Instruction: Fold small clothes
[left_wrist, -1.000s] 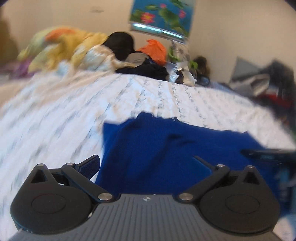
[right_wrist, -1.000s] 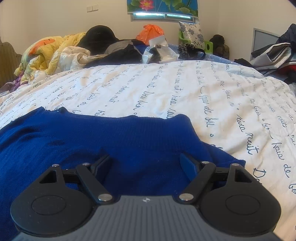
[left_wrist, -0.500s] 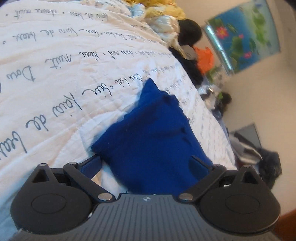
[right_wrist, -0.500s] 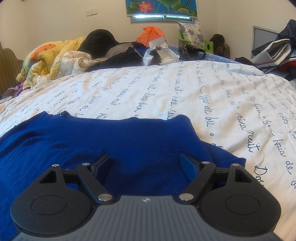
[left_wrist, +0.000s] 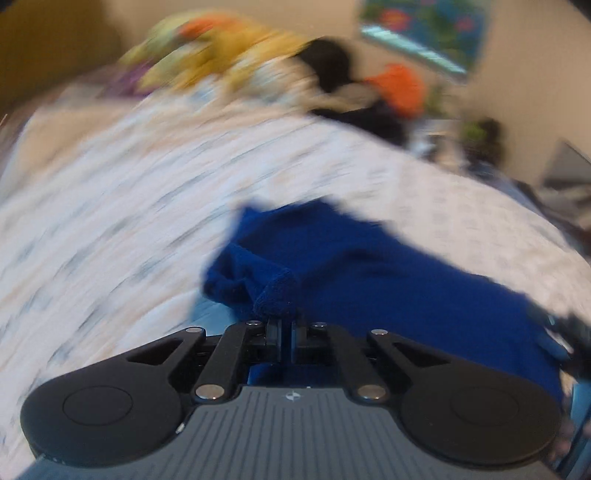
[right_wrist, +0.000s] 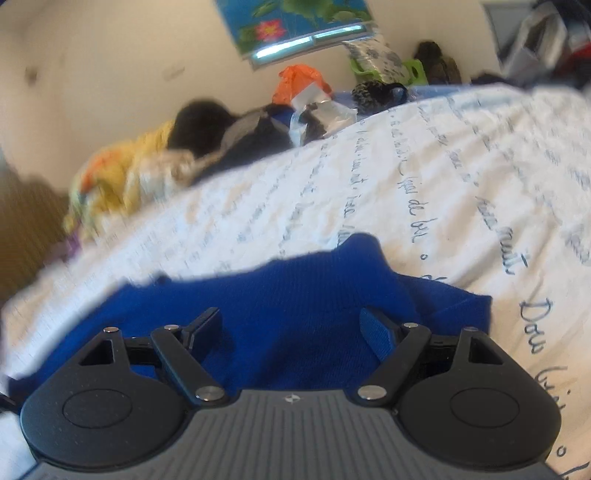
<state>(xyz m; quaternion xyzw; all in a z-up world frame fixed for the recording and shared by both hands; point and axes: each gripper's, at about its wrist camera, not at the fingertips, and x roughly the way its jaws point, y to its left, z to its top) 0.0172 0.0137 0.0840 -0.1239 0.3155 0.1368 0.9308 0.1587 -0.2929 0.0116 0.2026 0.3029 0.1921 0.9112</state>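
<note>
A dark blue knit garment lies on the white bedspread with blue handwriting print. My left gripper is shut on the garment's near left corner, which bunches up just ahead of the fingers. The view is blurred by motion. In the right wrist view the same garment spreads flat under my right gripper, which is open with its jaws wide apart just above the cloth. The right gripper's tip also shows at the right edge of the left wrist view.
A heap of clothes, yellow, black and grey, lies along the far side of the bed. An orange bag and packets sit beside it. A floral poster hangs on the wall. More clothes pile at the right.
My left gripper has shut on the garment's corner; it was open half a second ago. The left view has swung back level. My right gripper has tilted and stays open.
</note>
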